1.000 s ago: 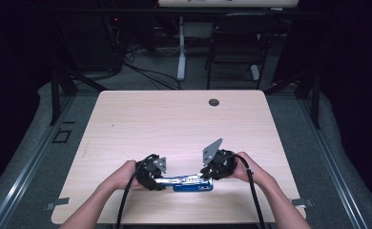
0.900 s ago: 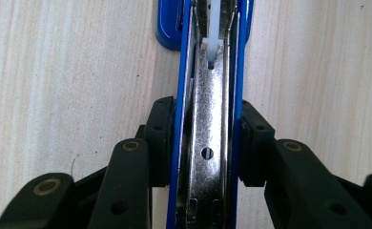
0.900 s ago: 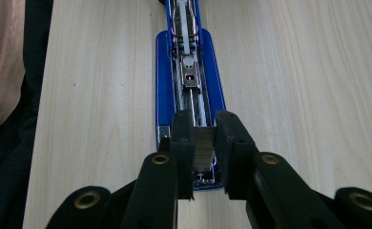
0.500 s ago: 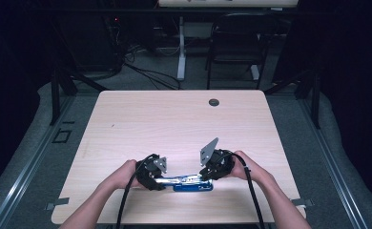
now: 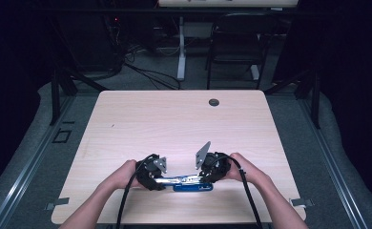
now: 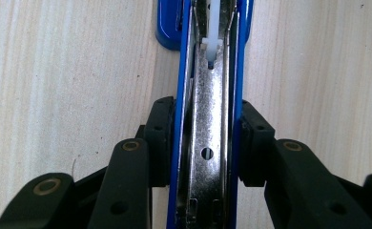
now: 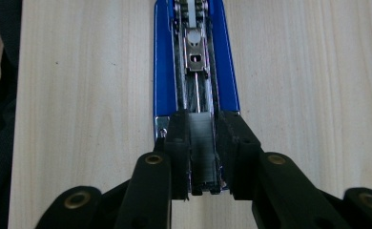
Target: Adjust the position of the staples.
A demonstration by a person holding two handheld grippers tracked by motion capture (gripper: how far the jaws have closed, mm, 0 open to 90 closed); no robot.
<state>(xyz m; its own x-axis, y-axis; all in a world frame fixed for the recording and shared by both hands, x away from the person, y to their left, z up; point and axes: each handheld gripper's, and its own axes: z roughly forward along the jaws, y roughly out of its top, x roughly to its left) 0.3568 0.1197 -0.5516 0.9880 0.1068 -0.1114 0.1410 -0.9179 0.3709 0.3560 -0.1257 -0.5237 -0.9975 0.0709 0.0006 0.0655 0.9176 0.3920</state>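
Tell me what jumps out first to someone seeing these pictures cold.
A blue stapler lies opened out near the front edge of the pale wooden table, its metal staple channel bared. The left gripper clamps its blue sides, while the right gripper holds a strip of staples at the channel's end, its jaws just opening.

The high view looks forward and down from above the person's side of the table (image 5: 184, 119), far enough back to take in the whole top, the floor around it and the dark room beyond the far edge. The left gripper view sits very close, looking straight along its black jaws at the blue stapler (image 6: 208, 119) and the bare wood beside it. The right gripper view is just as near, facing the stapler (image 7: 193, 62) from its other end. All three views share the stapler (image 5: 186, 183) near the table's near edge.
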